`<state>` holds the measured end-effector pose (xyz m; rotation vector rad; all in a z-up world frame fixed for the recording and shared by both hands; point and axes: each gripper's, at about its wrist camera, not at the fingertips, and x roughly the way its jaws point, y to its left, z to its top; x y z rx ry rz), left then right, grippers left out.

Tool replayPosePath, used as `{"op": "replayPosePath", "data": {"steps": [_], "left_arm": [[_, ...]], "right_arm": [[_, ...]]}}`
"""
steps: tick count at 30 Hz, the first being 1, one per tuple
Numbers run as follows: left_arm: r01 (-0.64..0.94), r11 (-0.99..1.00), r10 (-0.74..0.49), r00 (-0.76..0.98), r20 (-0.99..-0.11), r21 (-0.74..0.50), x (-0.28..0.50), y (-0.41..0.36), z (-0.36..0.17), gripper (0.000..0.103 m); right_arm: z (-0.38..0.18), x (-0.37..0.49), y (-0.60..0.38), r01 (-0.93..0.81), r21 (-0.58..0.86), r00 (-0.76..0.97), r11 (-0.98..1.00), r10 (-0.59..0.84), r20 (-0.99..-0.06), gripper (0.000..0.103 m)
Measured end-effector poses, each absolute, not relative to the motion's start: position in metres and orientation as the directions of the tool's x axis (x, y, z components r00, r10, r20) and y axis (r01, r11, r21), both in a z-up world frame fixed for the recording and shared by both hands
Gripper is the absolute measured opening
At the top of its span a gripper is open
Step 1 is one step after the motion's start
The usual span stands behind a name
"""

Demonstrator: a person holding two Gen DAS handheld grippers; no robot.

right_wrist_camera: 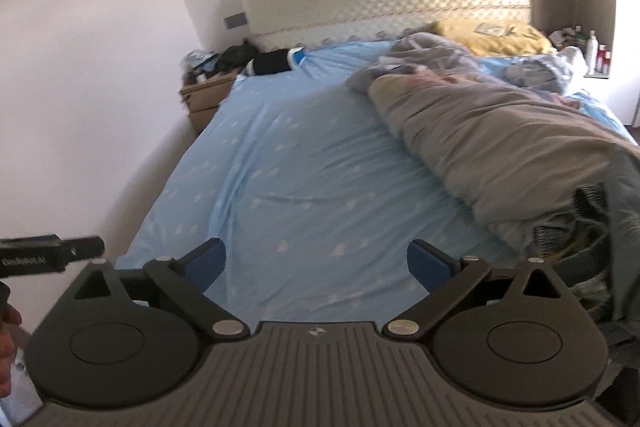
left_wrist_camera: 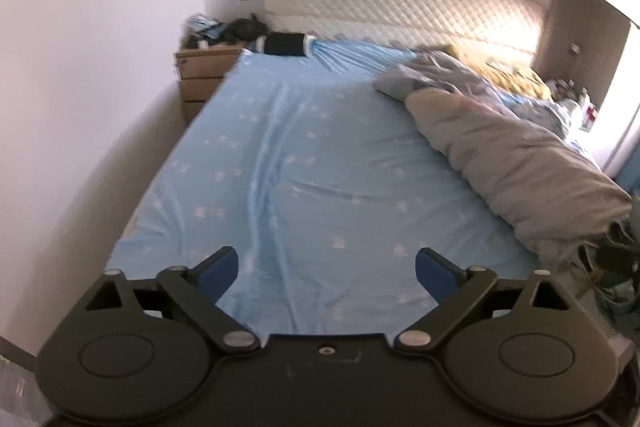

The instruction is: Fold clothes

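Well right of both tools (left_wrist_camera: 327, 269) (right_wrist_camera: 316, 261) — clothes (right_wrist_camera: 580, 227) heaped.

Light-blue sheet (left_wrist_camera: 320, 155) with pale white motifs, grey-beige duvet (right_wrist_camera: 500, 151), yellow pillow (right_wrist_camera: 492, 35)

On the one bed (left_wrist_camera: 304, 155) lie one grey duvet (left_wrist_camera: 520, 163) bunched along its right side, one yellow pillow (right_wrist_camera: 492, 35) at its head, and one black-and-white roll (left_wrist_camera: 284, 44) at its far left corner, with one wooden nightstand (left_wrist_camera: 200, 75) beside that corner.
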<state>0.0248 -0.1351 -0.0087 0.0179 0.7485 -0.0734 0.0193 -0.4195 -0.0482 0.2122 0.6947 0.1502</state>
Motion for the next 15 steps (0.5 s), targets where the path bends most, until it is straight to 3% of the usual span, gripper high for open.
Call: {"op": "replayPosePath", "data": {"steps": [15], "left_arm": [[0.142, 0.99, -0.094, 0.715, -0.692, 0.012, 0.021, -0.069, -0.004, 0.103]], "right_arm": [[-0.03, -0.004, -0.306, -0.048, 0.155, 0.763, 0.987, 0.136, -0.632, 0.1]]}}
